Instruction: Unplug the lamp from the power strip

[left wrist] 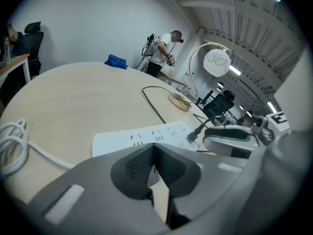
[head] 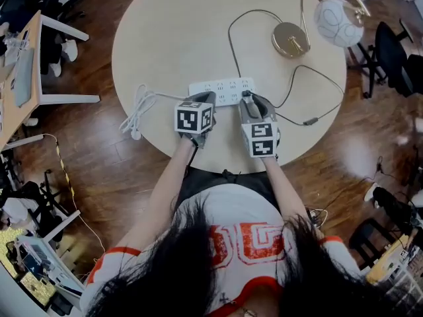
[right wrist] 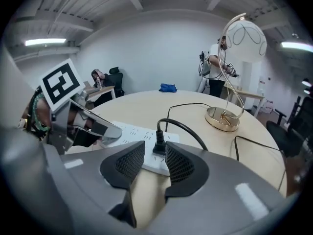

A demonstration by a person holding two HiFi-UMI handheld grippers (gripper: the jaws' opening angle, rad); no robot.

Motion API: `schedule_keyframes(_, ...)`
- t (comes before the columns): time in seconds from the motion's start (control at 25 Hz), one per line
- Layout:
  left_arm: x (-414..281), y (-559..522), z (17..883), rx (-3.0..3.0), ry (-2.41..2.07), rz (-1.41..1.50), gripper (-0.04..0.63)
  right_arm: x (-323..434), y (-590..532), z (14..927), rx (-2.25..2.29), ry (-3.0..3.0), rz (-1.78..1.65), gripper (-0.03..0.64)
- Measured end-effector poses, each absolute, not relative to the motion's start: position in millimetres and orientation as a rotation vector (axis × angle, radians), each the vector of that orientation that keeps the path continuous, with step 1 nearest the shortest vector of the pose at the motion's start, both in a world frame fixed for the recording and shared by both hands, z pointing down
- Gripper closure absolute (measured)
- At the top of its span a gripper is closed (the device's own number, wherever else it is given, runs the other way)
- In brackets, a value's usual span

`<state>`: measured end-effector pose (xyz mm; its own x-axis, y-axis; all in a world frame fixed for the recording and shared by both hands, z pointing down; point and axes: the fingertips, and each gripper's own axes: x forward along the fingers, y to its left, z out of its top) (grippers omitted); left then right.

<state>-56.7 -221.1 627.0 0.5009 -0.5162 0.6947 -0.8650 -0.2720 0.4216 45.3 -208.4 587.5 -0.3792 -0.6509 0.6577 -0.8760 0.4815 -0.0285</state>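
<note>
A white power strip (head: 221, 90) lies on the round wooden table (head: 172, 38). The lamp's black plug (right wrist: 159, 142) stands in the strip's near right end, and its cord (right wrist: 188, 130) runs off toward the gold lamp base (head: 291, 39) with its white globe (head: 338, 22). My right gripper (right wrist: 155, 152) is open, its pads either side of the gap right in front of the plug and not pressing on it. My left gripper (left wrist: 155, 146) is shut with nothing in it, its tip at the strip's (left wrist: 146, 135) near edge, left of the plug (left wrist: 193, 135).
A coiled white cable (head: 135, 114) trails off the strip at the table's left edge. A blue cloth (right wrist: 167, 87) lies at the far rim. A person (left wrist: 161, 48) stands beyond the table. A desk (head: 26, 78) and office chairs (head: 396, 58) surround it.
</note>
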Motion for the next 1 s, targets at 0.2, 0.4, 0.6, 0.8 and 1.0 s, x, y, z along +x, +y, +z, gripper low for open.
schedule_keyframes(0.2,-59,-219,626,1.950,-1.148,0.564,0.595,35,-228,604,1.263,-2.088,0.390,0.476)
schedule_keyframes(0.4,-61,-220,626,1.952,-1.159,0.558,0.595,32,-232,607,1.248,-2.080,0.240,0.498)
schedule_keyframes(0.6,-58,-220,628,1.952,-1.153,0.565,0.595,36,-233,605,1.242,-2.150,0.370,0.508)
schedule_keyframes(0.8,-58,-219,628,1.952,-1.148,0.569,0.595,41,-233,596,1.279,-2.233,0.451,0.528)
schedule_keyframes(1.0,-58,-220,629,1.961,-1.144,0.576,0.595,22,-241,537,1.318,-2.439,0.438,0.528)
